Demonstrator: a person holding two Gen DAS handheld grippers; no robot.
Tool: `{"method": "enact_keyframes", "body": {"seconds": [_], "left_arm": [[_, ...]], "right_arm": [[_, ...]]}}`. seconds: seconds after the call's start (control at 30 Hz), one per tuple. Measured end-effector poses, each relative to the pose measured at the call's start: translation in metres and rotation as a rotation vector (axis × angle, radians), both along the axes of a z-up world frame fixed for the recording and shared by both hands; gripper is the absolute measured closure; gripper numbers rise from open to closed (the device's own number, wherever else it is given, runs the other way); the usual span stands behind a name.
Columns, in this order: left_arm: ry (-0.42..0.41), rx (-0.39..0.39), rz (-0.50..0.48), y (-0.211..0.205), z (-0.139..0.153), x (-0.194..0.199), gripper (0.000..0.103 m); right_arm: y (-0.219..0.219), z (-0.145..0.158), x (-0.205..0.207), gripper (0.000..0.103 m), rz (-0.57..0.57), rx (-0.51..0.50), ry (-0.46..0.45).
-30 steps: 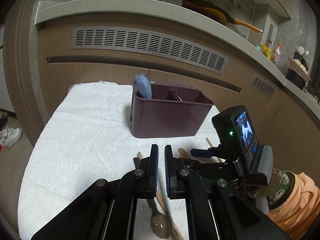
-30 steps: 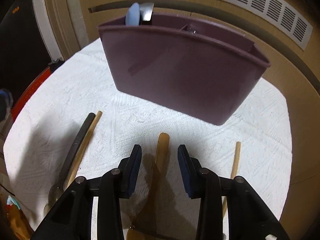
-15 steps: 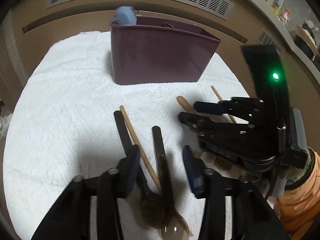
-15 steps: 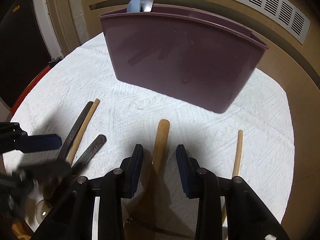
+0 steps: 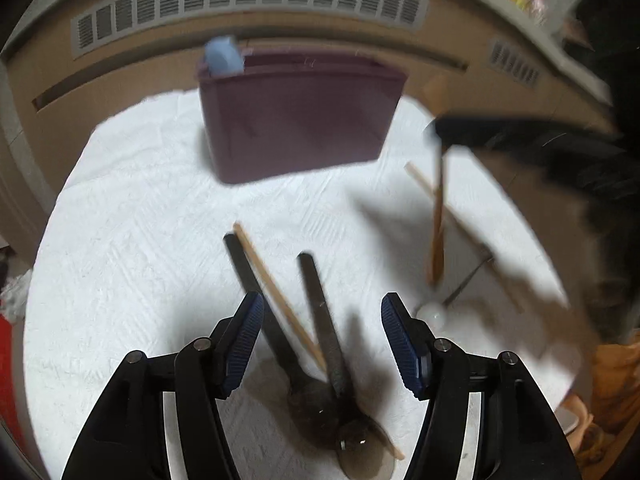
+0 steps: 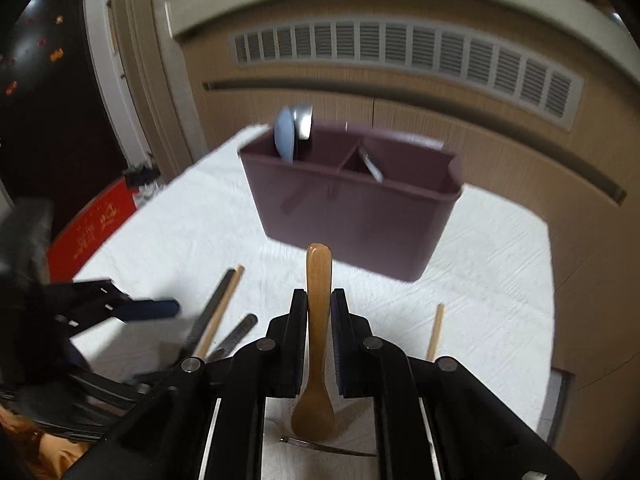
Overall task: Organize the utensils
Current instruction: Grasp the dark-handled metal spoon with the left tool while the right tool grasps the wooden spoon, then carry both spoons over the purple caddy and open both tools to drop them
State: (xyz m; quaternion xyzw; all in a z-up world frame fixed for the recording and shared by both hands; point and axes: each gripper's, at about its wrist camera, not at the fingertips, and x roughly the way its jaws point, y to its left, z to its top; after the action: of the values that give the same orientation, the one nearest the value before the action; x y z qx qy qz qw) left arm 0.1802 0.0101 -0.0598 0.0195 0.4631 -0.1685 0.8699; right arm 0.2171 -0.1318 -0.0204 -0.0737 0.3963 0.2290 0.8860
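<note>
Closest in, the right gripper [image 6: 316, 344] has its 2 jaws pinched on the neck of a wooden spoon [image 6: 317, 320], which hangs clear of the white cloth [image 6: 500, 264]; the spoon's bowl dips below the jaws and its handle end pokes up in front of the bin. From the left wrist view that same spoon is only a smeared brown streak, with the right gripper a dark blur above it.

The left gripper [image 5: 322, 344] hovers low with its blue-padded jaws about halfway apart and opening, gripping nothing. Between them on the cloth lie 2 dark-handled spoons [image 5: 320, 320] crossing at their bowls, and 1 wooden chopstick [image 5: 280, 296] laid over them. The nearer bowls run off the bottom edge, partly hidden in shadow.

Off to the right a second chopstick [image 6: 435, 332] lies alone. A thin metal piece and a pale round blob beside it are too blurred to name.

Farther back stands the maroon utensil bin [image 6: 352, 216], divided into compartments. A pale blue utensil [image 6: 285, 140] and something metallic rise from its left compartment; another metal handle leans by the divider. Behind is a wood-toned cabinet with a slatted vent [image 6: 400, 52].
</note>
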Motion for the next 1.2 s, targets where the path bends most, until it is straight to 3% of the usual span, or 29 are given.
{"method": "enact_keyframes", "body": {"seconds": [0.03,0.1,0.17,0.43,0.7,0.77,0.83,1.03,1.1,1.2], "left_arm": [[0.023,0.003,0.013,0.000,-0.003,0.004,0.048],[0.069,-0.009,0.014,-0.002,-0.007,0.011,0.072],[0.082,-0.008,0.011,-0.007,-0.009,0.017,0.076],[0.100,0.139,0.007,-0.031,-0.025,0.043,0.077],[0.180,0.116,0.009,-0.028,-0.018,0.057,0.078],[0.136,0.143,0.000,-0.032,-0.016,0.050,0.088],[0.078,0.154,-0.005,-0.035,-0.017,0.042,0.091],[-0.048,-0.014,0.081,-0.012,-0.001,0.007,0.091],[-0.075,-0.080,0.109,-0.003,0.013,-0.004,0.091],[-0.171,-0.110,0.128,0.009,0.043,-0.020,0.091]], "right_arm": [[-0.002,0.004,-0.002,0.092,0.000,0.008,-0.008],[-0.009,0.011,-0.008,0.092,-0.003,0.021,-0.026],[-0.010,0.014,-0.011,0.092,-0.005,0.026,-0.037],[-0.021,0.013,-0.020,0.092,-0.020,0.033,-0.045],[-0.021,0.015,-0.024,0.092,-0.031,0.041,-0.054],[-0.020,0.017,-0.026,0.092,-0.030,0.042,-0.059],[-0.019,0.020,-0.030,0.092,-0.031,0.039,-0.069],[-0.022,0.030,-0.044,0.092,-0.040,0.009,-0.092],[-0.024,0.034,-0.051,0.092,-0.044,-0.002,-0.102],[-0.027,0.042,-0.061,0.092,-0.050,-0.013,-0.125]]}}
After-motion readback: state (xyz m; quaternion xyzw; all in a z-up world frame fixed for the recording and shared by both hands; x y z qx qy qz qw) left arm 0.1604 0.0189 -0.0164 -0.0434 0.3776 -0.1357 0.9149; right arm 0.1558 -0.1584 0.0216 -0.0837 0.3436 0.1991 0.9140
